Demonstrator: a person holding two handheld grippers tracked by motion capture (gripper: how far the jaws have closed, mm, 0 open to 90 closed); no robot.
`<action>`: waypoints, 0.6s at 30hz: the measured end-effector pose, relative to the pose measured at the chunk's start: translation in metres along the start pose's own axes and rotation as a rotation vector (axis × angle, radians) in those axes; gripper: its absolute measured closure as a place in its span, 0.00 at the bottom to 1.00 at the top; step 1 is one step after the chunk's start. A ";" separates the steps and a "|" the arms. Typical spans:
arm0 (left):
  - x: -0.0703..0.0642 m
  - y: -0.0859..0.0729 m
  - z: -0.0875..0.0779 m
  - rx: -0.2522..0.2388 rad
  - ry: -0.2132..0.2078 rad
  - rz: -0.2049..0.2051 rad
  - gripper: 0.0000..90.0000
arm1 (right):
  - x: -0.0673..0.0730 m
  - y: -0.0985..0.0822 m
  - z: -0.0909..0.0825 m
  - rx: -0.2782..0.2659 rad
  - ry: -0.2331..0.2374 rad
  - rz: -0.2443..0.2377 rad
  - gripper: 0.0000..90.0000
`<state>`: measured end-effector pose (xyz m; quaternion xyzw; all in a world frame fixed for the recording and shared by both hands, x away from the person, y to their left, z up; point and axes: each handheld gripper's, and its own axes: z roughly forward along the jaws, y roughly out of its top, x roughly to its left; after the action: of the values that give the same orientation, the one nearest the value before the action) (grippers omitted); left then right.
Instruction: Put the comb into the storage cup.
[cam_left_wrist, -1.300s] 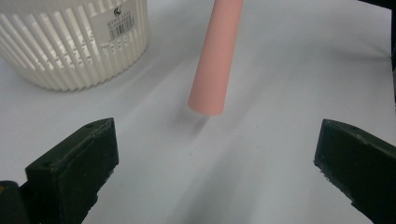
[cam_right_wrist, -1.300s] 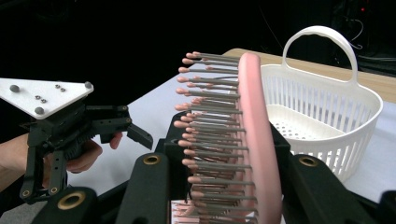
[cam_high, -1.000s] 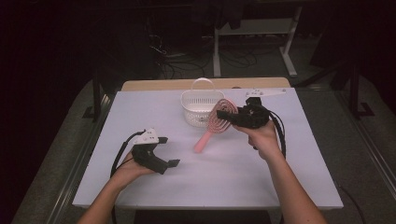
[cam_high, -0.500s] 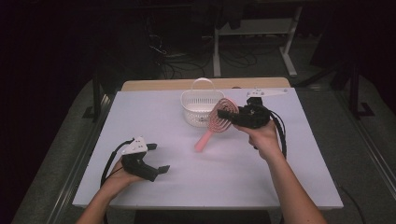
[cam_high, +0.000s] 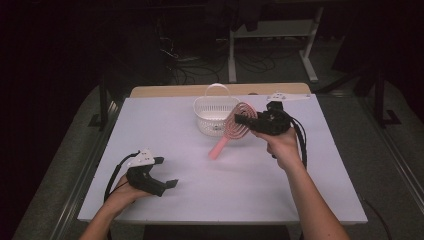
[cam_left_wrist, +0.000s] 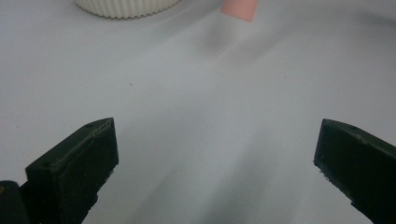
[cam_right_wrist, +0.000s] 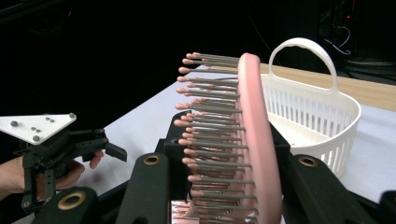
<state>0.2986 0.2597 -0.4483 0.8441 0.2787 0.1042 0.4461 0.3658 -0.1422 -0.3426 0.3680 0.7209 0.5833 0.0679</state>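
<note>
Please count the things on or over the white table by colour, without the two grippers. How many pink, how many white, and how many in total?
Pink: 1, the hairbrush, held in the right gripper.
White: 1, the basket with a handle, standing on the table.
Total: 2.

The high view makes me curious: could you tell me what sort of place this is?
Probably a lab or workshop set up for recording: a white-topped table in a dark room, cables on the floor behind it, and a person holding a cabled claw in each hand.
</note>
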 end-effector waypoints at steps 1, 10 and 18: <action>-0.001 0.000 0.000 0.000 0.002 0.003 0.00 | 0.000 0.001 -0.001 -0.001 -0.002 -0.001 0.70; -0.003 -0.001 0.000 0.001 0.007 0.014 0.00 | -0.001 0.014 -0.003 -0.008 -0.009 -0.006 0.70; -0.003 -0.001 0.002 0.016 0.009 0.012 0.00 | -0.002 0.024 -0.004 -0.023 -0.010 -0.004 0.70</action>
<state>0.2967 0.2576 -0.4499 0.8488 0.2764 0.1086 0.4375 0.3757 -0.1452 -0.3203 0.3686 0.7147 0.5895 0.0769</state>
